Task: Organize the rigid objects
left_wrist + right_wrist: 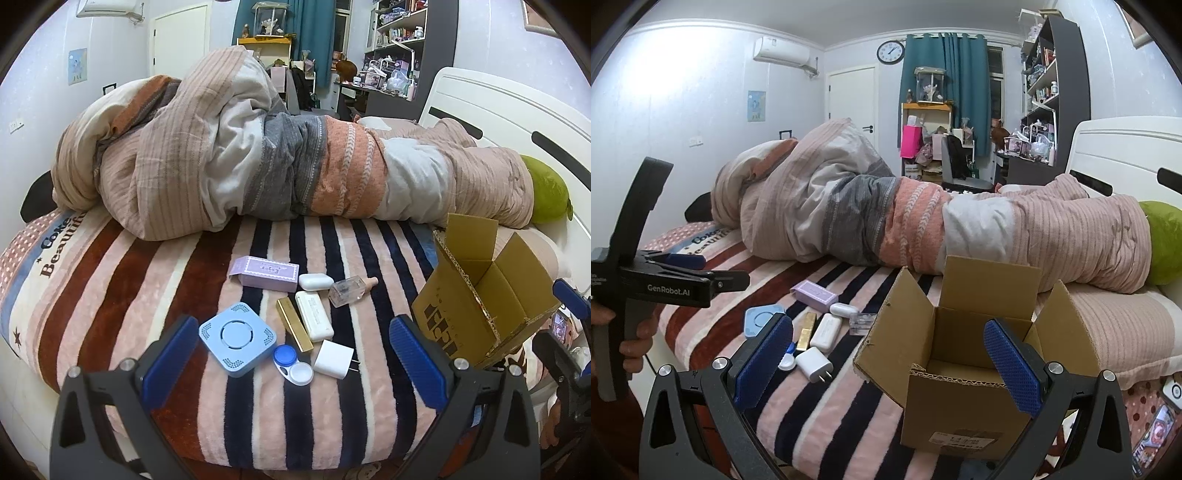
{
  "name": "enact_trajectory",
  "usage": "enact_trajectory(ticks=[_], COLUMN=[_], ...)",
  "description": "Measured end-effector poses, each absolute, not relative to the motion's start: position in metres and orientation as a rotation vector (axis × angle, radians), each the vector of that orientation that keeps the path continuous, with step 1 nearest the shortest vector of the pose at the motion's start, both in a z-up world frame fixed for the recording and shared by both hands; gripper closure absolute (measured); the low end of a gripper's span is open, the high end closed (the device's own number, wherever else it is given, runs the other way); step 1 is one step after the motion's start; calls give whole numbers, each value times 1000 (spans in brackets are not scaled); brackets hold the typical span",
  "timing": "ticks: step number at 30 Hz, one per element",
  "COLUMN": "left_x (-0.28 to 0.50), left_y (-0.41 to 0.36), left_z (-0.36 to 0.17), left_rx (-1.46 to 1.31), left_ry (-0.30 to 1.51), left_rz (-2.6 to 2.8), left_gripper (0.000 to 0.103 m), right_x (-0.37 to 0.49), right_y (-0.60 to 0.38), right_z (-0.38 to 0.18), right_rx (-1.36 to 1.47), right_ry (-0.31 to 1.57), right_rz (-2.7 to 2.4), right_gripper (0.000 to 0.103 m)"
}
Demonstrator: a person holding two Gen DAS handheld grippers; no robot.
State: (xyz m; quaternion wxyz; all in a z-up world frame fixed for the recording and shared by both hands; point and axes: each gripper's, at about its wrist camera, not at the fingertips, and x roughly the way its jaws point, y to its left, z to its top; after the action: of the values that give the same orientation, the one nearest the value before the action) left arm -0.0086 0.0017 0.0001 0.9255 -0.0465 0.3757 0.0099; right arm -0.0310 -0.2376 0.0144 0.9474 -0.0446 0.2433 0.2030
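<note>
My left gripper hovers low over the striped blanket, fingers spread wide and empty, with the blue square device, gold bar, contact lens case and white charger lying between them. To the right, my right gripper hangs equally spread, framing the open cardboard box.

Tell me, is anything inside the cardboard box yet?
No, the right wrist view looks down into the open cardboard box and the visible interior is bare, while the small items lie on the striped blanket.
</note>
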Motion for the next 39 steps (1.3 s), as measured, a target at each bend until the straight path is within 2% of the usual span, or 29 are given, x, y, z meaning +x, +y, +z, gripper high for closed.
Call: enact_trajectory(ticks=[39], left_x=[-11], left_y=[3], left_z=[-1], left_rx=[-81], left_ry=[789], left_rz=[26], left_gripper=[0], right_x=[-34], right_y=[-232], right_z=[12], right_rx=[-106], right_ry=[497], right_rz=[422], right_gripper=[0])
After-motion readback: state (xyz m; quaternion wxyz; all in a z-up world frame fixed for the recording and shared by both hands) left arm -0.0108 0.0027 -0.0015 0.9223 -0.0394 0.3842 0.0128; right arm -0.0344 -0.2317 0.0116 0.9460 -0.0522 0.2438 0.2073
